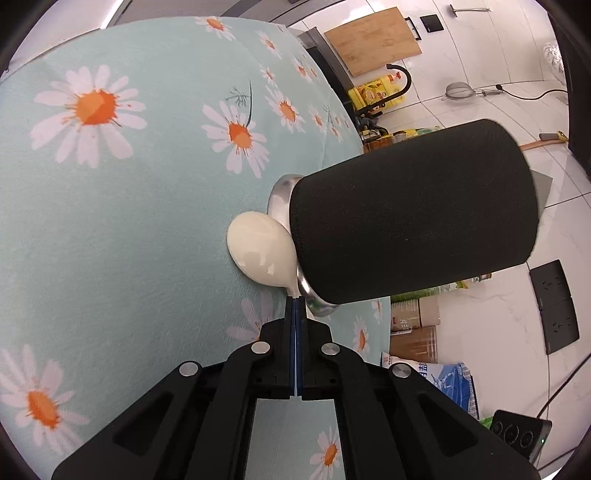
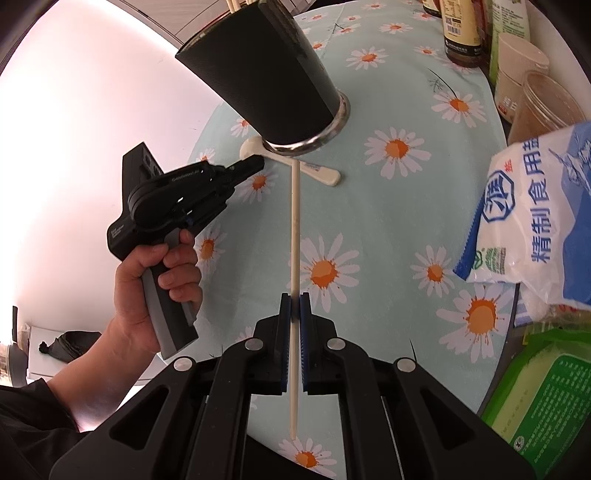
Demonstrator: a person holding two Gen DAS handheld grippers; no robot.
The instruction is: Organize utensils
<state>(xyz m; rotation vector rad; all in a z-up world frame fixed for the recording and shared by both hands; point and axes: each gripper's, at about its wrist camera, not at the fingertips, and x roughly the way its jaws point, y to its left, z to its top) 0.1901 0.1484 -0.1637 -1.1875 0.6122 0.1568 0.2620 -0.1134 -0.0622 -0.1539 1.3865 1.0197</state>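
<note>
A black utensil cup [image 1: 410, 214] with a steel base stands on the daisy tablecloth; in the right wrist view the cup [image 2: 266, 70] has chopstick tops sticking out of it. A cream ceramic spoon [image 1: 260, 251] lies beside the cup's base. My left gripper [image 1: 296, 306] is shut on the spoon at the neck of its bowl; the left gripper [image 2: 255, 162] also shows from the right wrist view, where the spoon's handle [image 2: 321, 173] runs right. My right gripper [image 2: 294, 306] is shut on a cream chopstick [image 2: 295, 229] that points toward the cup's base.
A salt bag [image 2: 535, 221], a green packet [image 2: 543, 398], jars [image 2: 539, 99] and bottles [image 2: 461, 29] crowd the table's right side. The table edge [image 1: 332, 96] is close to the cup, with a cutting board [image 1: 373, 40], oil bottle [image 1: 376, 92] and boxes beyond it.
</note>
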